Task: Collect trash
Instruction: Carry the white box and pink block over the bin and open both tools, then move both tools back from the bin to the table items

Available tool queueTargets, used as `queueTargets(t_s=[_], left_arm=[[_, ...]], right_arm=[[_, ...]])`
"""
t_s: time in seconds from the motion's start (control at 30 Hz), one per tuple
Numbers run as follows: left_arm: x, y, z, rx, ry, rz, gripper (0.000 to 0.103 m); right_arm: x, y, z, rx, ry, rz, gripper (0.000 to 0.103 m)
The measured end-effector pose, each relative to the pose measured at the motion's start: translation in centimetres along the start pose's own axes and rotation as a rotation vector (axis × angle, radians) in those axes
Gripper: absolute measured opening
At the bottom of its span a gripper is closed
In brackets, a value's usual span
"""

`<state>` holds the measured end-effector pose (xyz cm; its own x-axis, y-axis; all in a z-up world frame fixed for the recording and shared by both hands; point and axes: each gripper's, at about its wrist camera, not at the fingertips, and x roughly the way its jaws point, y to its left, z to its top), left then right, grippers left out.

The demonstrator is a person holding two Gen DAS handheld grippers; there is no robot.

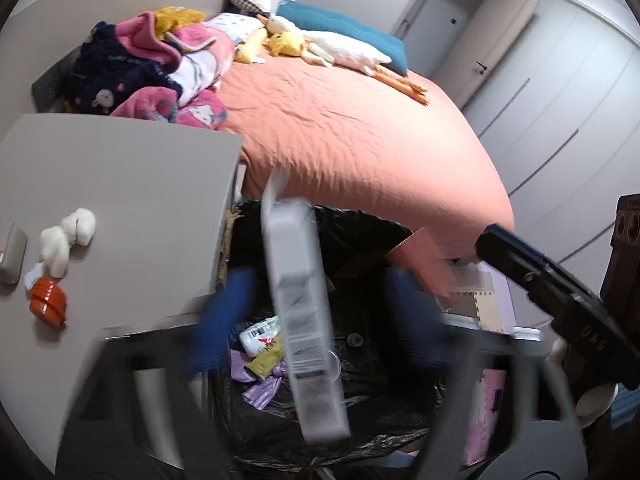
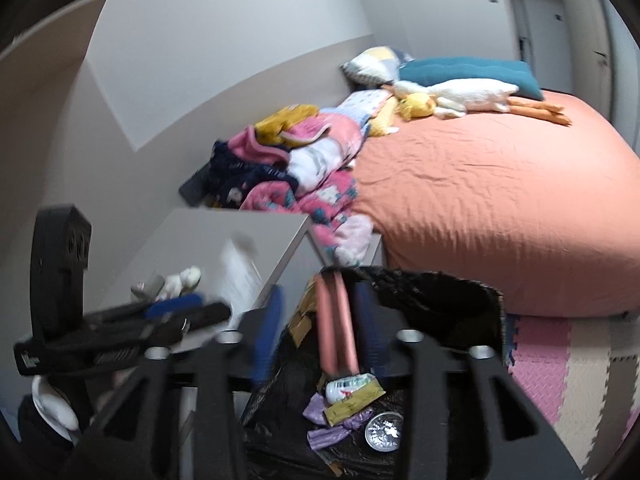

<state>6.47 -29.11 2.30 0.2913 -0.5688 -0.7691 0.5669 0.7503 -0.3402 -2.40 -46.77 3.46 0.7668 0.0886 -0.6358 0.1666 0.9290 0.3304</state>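
Observation:
A bin lined with a black bag [image 1: 360, 240] stands between the nightstand and the bed; it also shows in the right wrist view [image 2: 440, 292]. Wrappers and a small bottle [image 1: 258, 334] lie inside. A long grey-white box [image 1: 304, 308] is blurred between the spread blue fingers of my left gripper [image 1: 316, 316], over the bin. A salmon-pink box [image 2: 336, 320] is between the blue fingers of my right gripper [image 2: 320, 332], above the bin; it shows in the left wrist view [image 1: 424, 264] too. Whether the boxes are gripped or falling is unclear.
A grey nightstand [image 1: 120, 184] on the left carries a white plush toy [image 1: 66, 240], an orange object [image 1: 46, 300] and a grey case [image 1: 12, 254]. The orange-sheeted bed [image 1: 360, 132] holds clothes and plush toys. Pink foam mats [image 2: 560, 360] cover the floor.

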Motion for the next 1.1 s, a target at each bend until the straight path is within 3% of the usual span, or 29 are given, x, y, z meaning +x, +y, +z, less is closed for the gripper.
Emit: queueTargets(t_s=[0.07,0.33,1.1], left_arm=[[-0.1,-0.7,-0.1,0.030,-0.015,-0.002,0.087],[-0.4,-0.9,-0.2,0.043,-0.025,-0.003,0.087],[-5.0,5.9,-2.4,-0.080,-0.093,0.124,0.087]], right_arm=[[-0.9,-0.7,0.0,0.022,-0.039,-0.036,0.059],[-1.4,-1.5,0.4,0.042,-0.065,-0.049,0.059],[2.9,5.6,0.6,-0.074,0.007,0.091,0.059]])
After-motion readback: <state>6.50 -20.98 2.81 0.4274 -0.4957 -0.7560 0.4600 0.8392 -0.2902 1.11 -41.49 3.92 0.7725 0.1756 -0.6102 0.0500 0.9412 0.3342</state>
